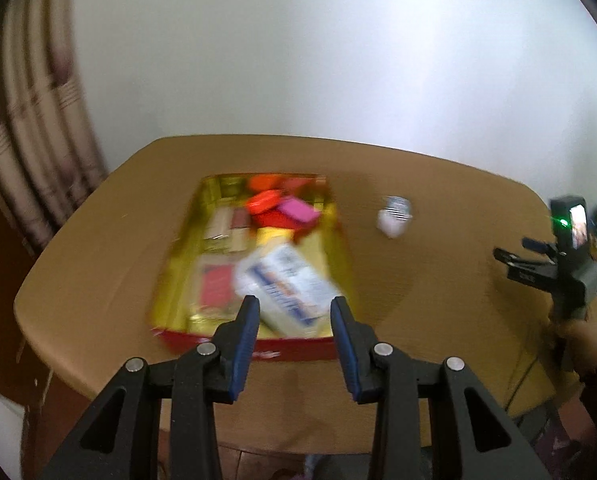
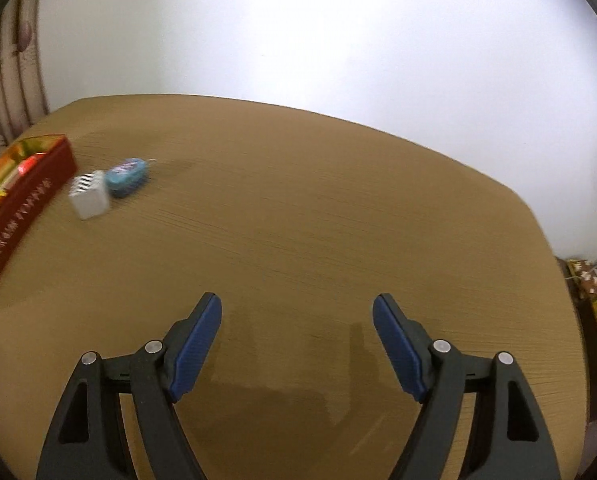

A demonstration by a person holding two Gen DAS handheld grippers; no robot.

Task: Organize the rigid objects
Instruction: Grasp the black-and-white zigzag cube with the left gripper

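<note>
the table point(image 2: 298, 208) carries a red box point(image 1: 254, 350) with a gold lining, already part filled with small packs; a white pack point(image 1: 286, 292) with blue print lies tilted at its near end. outside the box, two loose things are left: a white block point(image 2: 89, 197) and a blue oval case point(image 2: 127, 176), touching each other just beside the box's long right wall.

from the right gripper point(image 2: 297, 340) they lie far ahead and well to the left, with bare table between; the case's long axis runs slantwise, rising to the right in that view. the left gripper point(image 1: 294, 320) hovers over the near end of the box, and from it the block point(image 1: 394, 218) lies ahead and to the right, past the box wall; the case is hidden behind it. the left seems the nearer of the two.

right jaws stand wide apart with nothing between them. left jaws are partly parted, empty, the white pack lying below them and not pinched.
</note>
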